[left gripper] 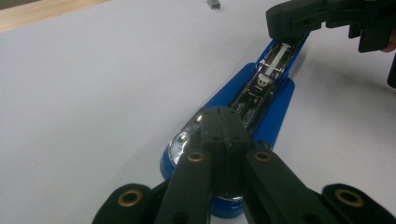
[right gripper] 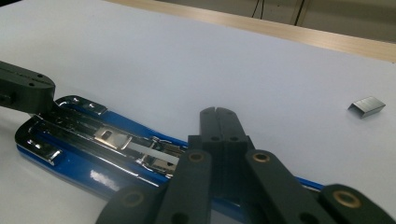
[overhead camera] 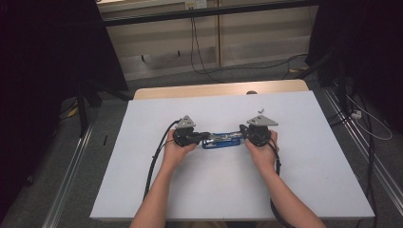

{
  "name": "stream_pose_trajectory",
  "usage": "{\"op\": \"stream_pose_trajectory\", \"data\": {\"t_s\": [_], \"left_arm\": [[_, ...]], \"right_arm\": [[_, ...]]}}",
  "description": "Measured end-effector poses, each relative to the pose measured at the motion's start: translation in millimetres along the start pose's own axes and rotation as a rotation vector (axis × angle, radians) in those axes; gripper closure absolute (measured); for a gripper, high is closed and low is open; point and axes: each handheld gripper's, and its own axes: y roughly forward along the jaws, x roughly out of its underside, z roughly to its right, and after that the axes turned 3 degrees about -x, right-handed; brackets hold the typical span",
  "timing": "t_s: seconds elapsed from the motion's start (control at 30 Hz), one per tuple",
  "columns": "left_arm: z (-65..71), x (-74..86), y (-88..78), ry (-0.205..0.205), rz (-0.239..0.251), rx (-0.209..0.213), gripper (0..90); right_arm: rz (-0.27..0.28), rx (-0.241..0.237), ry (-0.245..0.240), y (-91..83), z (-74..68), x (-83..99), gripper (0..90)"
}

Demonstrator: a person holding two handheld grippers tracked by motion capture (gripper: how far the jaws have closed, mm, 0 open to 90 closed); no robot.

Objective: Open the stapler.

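White sheeting covers the desk, with dark curtains and trailing cables behind it. Your left tongs have their jaws together, pressing down on one end of the stapler, which lies opened flat at the middle of the desk with its metal staple channel facing up. That pinning likely keeps it from sliding. Your right tongs are also closed and bear on the opposite end, so you steady the body from both sides. Farther right, a small strip of staples lies loose on the sheet, well apart, probably waiting to be loaded.
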Motion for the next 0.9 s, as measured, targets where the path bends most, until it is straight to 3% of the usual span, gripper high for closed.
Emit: {"op": "stream_pose_trajectory", "data": {"t_s": [0.1, 0.13, 0.2, 0.3, 0.47, 0.73, 0.9], "left_arm": [[-0.6, -3.1, -3.9, -0.044, 0.039, 0.013, 90.0], [0.2, -4.9, -5.0, -0.038, 0.026, 0.016, 88.3], [2.7, -7.3, -5.6, -0.031, 0.014, 0.022, 81.7], [5.8, -11.0, -8.7, -0.056, 0.049, 0.036, 71.7], [8.1, -20.0, -22.3, -0.041, 0.079, -0.01, 61.1], [15.5, -21.1, -32.6, -0.003, 0.02, -0.048, 36.6], [16.4, -18.5, -43.0, -0.056, 0.021, -0.055, 23.8]], "right_arm": [[-0.017, -0.003, -0.014, -0.3, 1.2, -2.9, 90.0], [-0.017, -0.003, -0.016, -0.4, 1.9, -3.8, 90.0], [-0.015, -0.004, -0.013, -0.5, 3.0, -5.6, 90.0], [-0.012, -0.005, -0.016, -1.0, 4.4, -9.3, 89.6], [-0.025, 0.034, -0.044, -2.7, 7.4, -15.8, 71.3], [-0.027, 0.078, 0.006, -9.3, 22.8, -24.5, 46.0], [-0.031, 0.121, -0.001, -15.9, 37.2, -31.0, 36.8]]}}
